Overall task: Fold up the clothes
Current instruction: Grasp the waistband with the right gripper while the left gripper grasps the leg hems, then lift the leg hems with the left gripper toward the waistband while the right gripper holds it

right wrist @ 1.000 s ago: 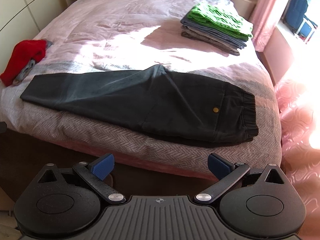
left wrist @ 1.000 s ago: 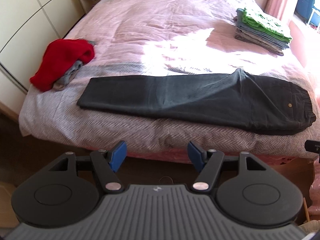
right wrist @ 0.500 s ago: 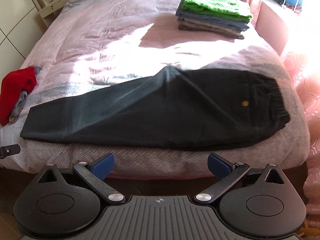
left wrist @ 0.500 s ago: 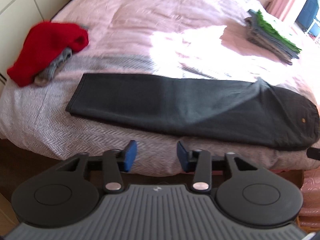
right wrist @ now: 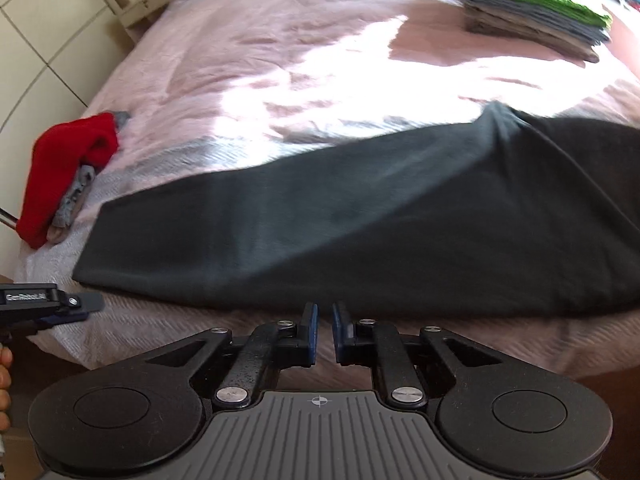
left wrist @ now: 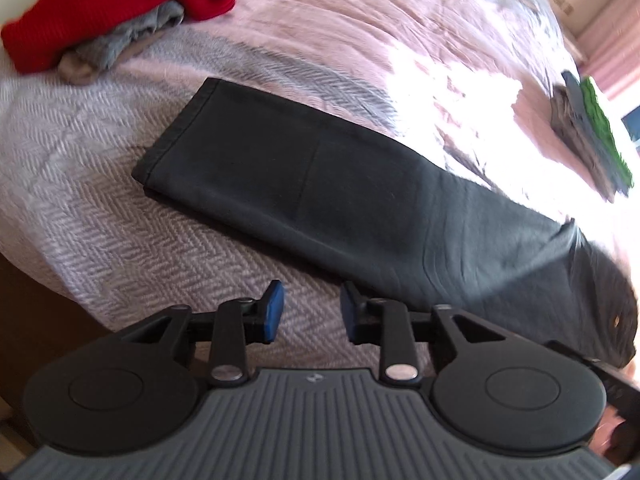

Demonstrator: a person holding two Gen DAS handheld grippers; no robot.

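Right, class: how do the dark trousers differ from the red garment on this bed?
The dark trousers lie spread flat and long near the bed's edge; the red garment is bunched in a heap. The trousers lie alone; the red garment sits over grey clothing. Both rest on the bedspread, and no hand-held gripper holds either.

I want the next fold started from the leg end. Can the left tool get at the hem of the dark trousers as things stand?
Probably yes. The left tool is open and hovers over bare bedspread at the bed's edge, and nothing lies between it and the hem of the dark trousers. The red garment sits well beyond.
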